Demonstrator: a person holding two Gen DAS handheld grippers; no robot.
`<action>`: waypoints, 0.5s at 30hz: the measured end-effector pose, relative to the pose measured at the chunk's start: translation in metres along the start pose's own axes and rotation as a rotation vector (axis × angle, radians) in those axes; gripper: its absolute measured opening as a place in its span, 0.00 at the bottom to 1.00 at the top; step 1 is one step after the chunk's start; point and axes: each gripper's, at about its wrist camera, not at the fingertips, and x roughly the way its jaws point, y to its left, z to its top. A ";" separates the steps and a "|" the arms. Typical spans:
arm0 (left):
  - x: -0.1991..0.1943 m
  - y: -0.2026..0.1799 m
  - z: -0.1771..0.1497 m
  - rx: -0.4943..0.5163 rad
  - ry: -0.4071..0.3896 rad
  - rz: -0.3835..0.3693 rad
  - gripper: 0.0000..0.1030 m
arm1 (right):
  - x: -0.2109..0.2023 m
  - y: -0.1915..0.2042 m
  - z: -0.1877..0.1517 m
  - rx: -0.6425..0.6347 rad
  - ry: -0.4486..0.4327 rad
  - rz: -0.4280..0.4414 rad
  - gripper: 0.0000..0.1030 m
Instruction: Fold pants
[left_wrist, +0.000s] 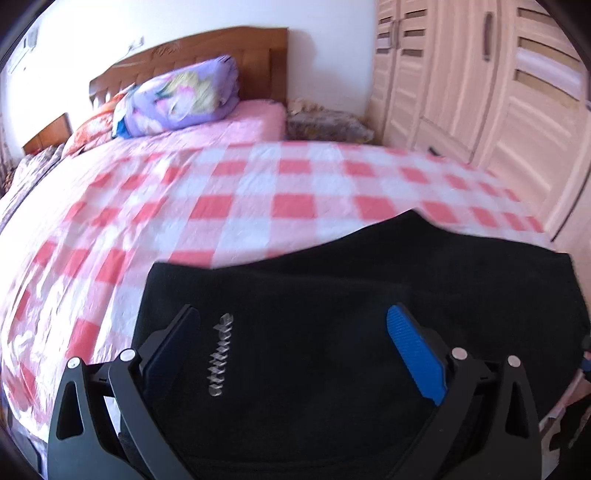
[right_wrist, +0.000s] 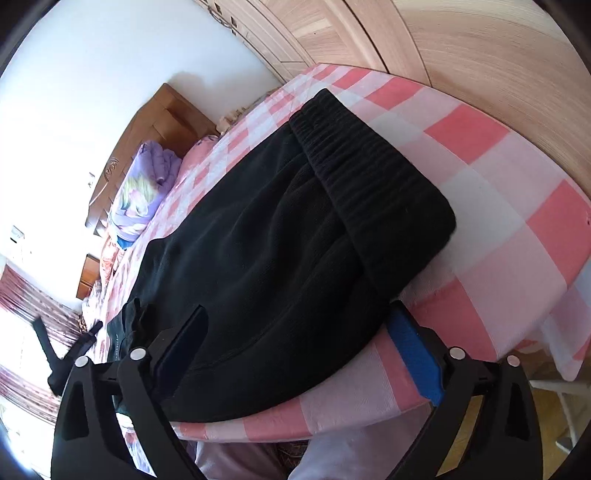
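The black pants (right_wrist: 280, 221) run out of view beneath both tongs, perhaps already folded. Left tongs (left_wrist: 295, 350) and right tongs (right_wrist: 299, 343) stand spread, empty. A purple quilt (left_wrist: 181, 99) sits by the bed's (left_wrist: 258, 192) headboard.

Black pants (left_wrist: 332, 314) between spread fingers (left_wrist: 415, 354)

A wide bed (left_wrist: 258, 192) is filling the room, wearing a pink-and-white checked sheet. At its far end a brown wooden headboard (left_wrist: 221, 51) is leaning on a white wall (left_wrist: 325, 55), with a purple floral quilt (left_wrist: 181, 96) bundled below it. Pale wooden wardrobe doors (left_wrist: 461, 81) are standing on the right (daylight is washing everything out).
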 end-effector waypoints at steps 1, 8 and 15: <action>-0.008 -0.020 0.010 0.045 -0.010 -0.035 0.98 | -0.002 -0.001 -0.003 0.008 -0.007 0.007 0.92; 0.010 -0.209 0.050 0.349 0.195 -0.475 0.98 | -0.001 -0.005 -0.010 0.058 -0.097 -0.009 0.50; 0.038 -0.364 0.049 0.601 0.436 -0.539 0.98 | -0.008 -0.001 -0.041 -0.060 -0.352 -0.033 0.30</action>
